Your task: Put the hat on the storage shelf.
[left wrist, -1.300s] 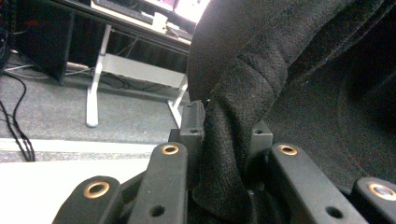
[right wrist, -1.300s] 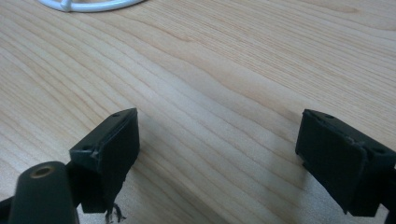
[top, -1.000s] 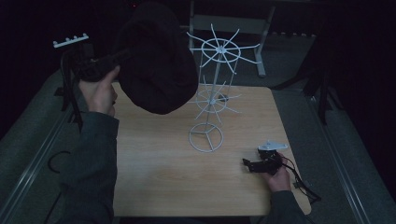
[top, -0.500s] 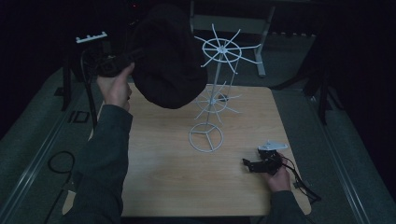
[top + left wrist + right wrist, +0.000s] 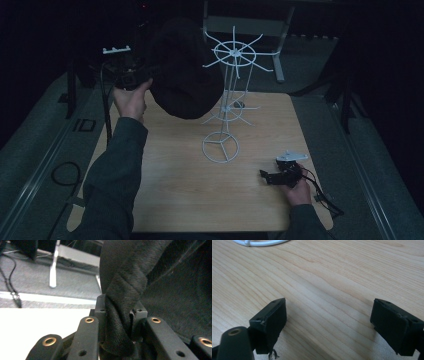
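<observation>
Your left gripper (image 5: 134,80) has carried the black hat (image 5: 185,70) in from the left side toward the white wire rack (image 5: 227,100). A second ago the hat hung further left and higher; now it sits lower and its edge is right up against the rack's top ring of hooks, above the far part of the table (image 5: 175,200). That likely means you are close to hanging the hat on a hook, but it is not on one yet. In the left gripper view the hat (image 5: 140,290) has a thick fold of its cloth squeezed between the two black jaws of your left gripper (image 5: 120,315), so the gripper is grasping the hat. The jaws have just been opening a tiny bit, yet the cloth is pinched between them in this picture. Your right gripper (image 5: 277,176) rests low near the right front corner of the table, in the same spot as a second ago. In the right gripper view its jaws stand far apart over bare wood with nothing between them, so your right gripper (image 5: 329,322) is released. A bit of the rack's round white foot (image 5: 259,242) peeks in at the top edge there. Now count: one hat, one rack with two rings of hooks, one table, and two grippers.
</observation>
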### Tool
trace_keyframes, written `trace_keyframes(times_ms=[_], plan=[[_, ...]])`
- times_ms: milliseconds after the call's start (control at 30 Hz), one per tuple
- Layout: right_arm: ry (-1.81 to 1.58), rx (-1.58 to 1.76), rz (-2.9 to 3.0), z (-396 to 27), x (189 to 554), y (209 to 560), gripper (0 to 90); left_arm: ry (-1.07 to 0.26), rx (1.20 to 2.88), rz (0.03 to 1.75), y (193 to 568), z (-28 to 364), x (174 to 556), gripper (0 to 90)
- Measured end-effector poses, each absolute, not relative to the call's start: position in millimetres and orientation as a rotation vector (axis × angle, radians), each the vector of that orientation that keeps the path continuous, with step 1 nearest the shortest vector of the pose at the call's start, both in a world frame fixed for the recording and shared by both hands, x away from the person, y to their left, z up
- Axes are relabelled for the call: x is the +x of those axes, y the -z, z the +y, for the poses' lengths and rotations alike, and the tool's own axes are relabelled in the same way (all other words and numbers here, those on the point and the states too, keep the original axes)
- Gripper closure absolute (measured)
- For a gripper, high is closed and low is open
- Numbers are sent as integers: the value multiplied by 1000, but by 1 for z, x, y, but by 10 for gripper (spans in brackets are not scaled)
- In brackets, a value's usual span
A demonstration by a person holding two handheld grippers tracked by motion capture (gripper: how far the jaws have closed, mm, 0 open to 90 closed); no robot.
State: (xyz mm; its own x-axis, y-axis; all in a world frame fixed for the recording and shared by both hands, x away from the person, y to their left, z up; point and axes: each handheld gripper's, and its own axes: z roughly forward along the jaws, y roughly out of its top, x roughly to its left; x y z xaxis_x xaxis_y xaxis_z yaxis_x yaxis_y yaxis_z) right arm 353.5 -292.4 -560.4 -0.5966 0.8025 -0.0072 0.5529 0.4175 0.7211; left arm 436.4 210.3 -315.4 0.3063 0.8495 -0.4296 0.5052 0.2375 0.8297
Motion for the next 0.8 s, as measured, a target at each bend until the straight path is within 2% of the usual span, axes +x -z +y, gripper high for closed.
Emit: trace_keyframes(times_ms=[667,800], plan=[[-986,1165,2326,-292,353,560,135,-367,1405,1334,317,206,437,483],[-986,1165,2326,-292,353,560,134,-376,1409,1339,318,207,437,458]])
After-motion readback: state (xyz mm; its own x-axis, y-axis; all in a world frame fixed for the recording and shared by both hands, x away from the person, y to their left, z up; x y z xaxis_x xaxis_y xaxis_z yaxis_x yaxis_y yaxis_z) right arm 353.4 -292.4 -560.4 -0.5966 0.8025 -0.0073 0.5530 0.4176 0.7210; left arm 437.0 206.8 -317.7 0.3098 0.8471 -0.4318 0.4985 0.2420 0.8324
